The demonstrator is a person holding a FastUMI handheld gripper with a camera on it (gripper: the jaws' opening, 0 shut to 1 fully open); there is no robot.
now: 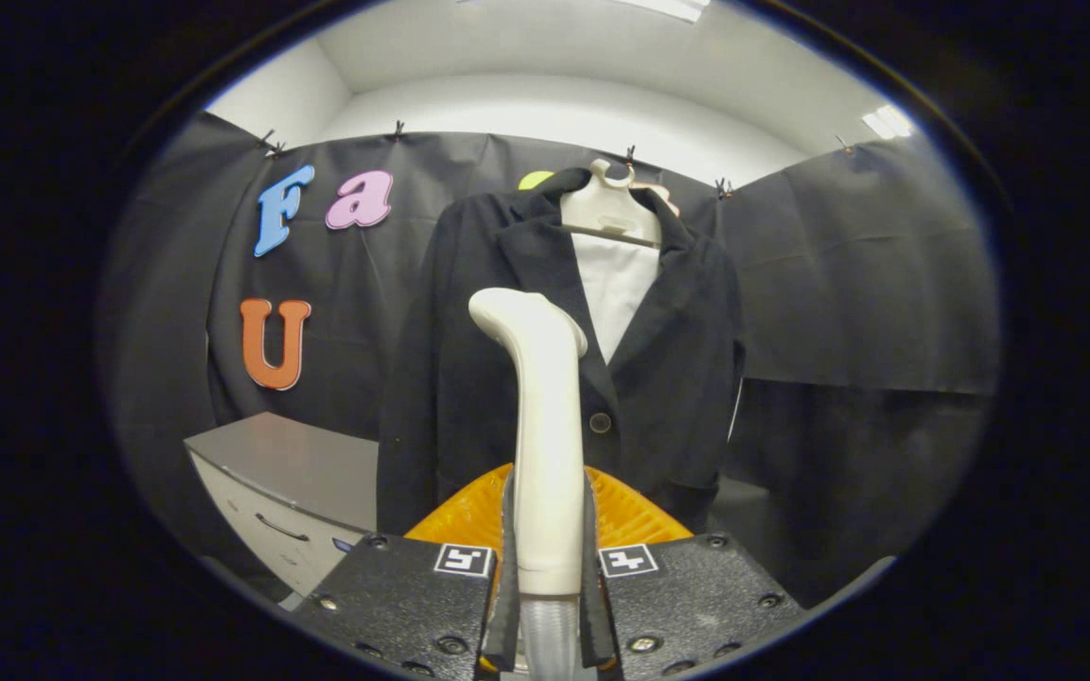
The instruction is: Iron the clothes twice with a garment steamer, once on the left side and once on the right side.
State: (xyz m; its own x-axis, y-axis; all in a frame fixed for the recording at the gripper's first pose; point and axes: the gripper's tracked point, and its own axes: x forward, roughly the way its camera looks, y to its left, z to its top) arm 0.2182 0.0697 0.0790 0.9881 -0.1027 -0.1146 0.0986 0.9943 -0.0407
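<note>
Both fingers of the tongs [548, 567] clamp the garment steamer [545, 435] upright by its handle; beyond it, the dark jacket [677, 378] hangs on a hanger [611, 213], a cabinet [299, 482] at left.

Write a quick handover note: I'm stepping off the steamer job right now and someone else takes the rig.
Gripper: shut on the garment steamer, held upright by its handle between the fingers.
Dark jacket hangs on a white hanger just beyond the steamer, front buttoned over a white shirt.
Grey cabinet stands beside the jacket.
Done: steamer picked up and facing the jacket.
Left: can't tell whether either pass has been made; the steamer head seems short of the cloth. Assume both remain.
</note>
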